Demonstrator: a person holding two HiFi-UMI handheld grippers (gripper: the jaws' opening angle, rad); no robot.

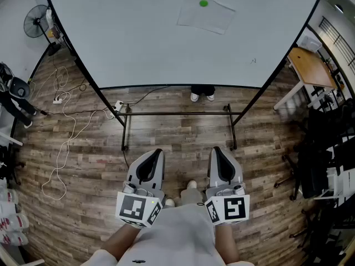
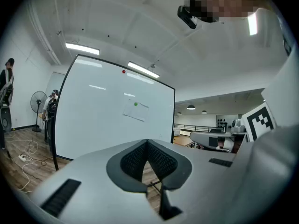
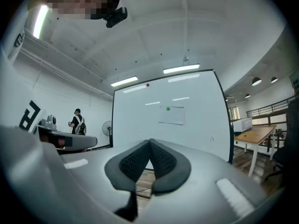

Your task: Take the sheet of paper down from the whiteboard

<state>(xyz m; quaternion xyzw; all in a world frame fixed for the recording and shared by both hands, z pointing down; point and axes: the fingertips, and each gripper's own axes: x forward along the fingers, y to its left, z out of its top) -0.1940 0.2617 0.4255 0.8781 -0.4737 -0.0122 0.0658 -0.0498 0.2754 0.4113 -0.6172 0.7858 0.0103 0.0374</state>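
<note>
Figure: start of the approach, with both tools held level in front of the person.

Sheet of paper [image 1: 206, 14]: hangs flat on the upper right part of the whiteboard [image 1: 138, 43], a little askew, and well apart from both grippers.

Green magnet [image 1: 203, 3]: sits at the sheet's top edge. It seems to be the only thing pinning the sheet, which would explain why the lower corners hang free.

Red magnet [image 2: 123, 71]: sits near the board's top rim and holds nothing.

Left gripper [image 1: 152, 160]: its jaws are closed tip to tip with nothing between them. It points towards the board.

Right gripper [image 1: 221, 160]: its pads likewise meet at the tips and it is empty. It is held beside the left gripper, and the sheet lies almost straight ahead of it.

Board stand [image 1: 177, 114]: its floor bar lies between the person and the board, so any reach must pass above it.

Stage: nothing is grasped and the sheet is not yet down.

Next move (judgement): step closer, open one pair of jaws, and take a free lower corner or the magnet. The right side looks the nearer.

Risk (judgement): pulling the paper against the magnet's hold may tear or crease it.

Surroundings: a fan [image 1: 36, 21] stands to the left, a cable [image 1: 64, 126] trails over the wooden floor, and a table [image 1: 313, 68] stands to the right.
</note>
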